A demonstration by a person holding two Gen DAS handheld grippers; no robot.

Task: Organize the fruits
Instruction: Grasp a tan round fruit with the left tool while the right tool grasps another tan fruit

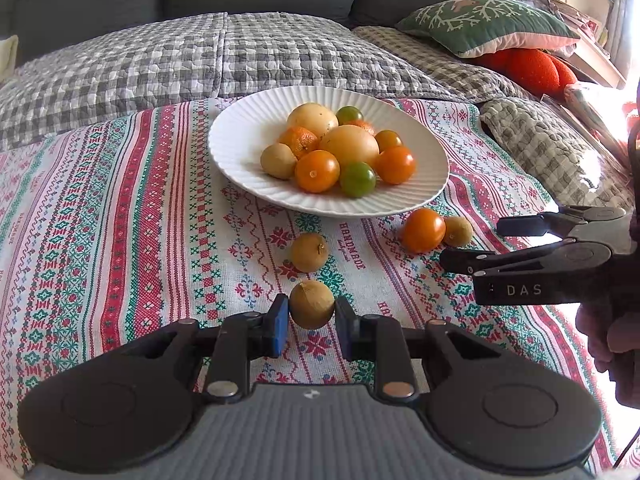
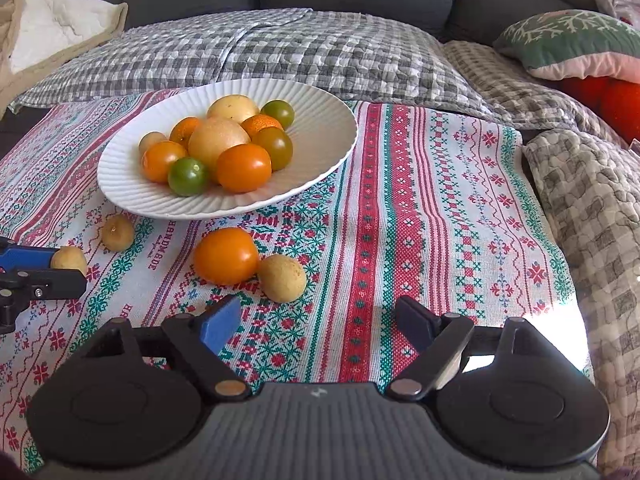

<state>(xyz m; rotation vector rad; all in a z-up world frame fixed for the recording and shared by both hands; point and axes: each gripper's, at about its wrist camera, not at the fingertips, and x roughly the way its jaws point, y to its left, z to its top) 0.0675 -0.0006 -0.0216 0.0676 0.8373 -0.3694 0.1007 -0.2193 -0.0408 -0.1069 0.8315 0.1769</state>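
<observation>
My left gripper (image 1: 311, 316) is shut on a small tan round fruit (image 1: 311, 304), held just above the patterned cloth; it also shows in the right wrist view (image 2: 70, 260). A white ribbed plate (image 1: 240, 136) holds several orange, green and yellow fruits. On the cloth lie another tan fruit (image 1: 309, 252), an orange tomato (image 1: 423, 230) and a tan fruit (image 1: 458, 231) beside it. My right gripper (image 2: 320, 320) is open and empty, just short of the orange tomato (image 2: 226, 255) and the tan fruit (image 2: 282, 278). It shows at the right of the left wrist view (image 1: 476, 244).
The red, green and white cloth (image 2: 400, 200) covers a table in front of a grey sofa with checked quilts (image 1: 160, 64). A green cushion (image 1: 488, 24) and red cushion (image 1: 532, 66) lie at the right.
</observation>
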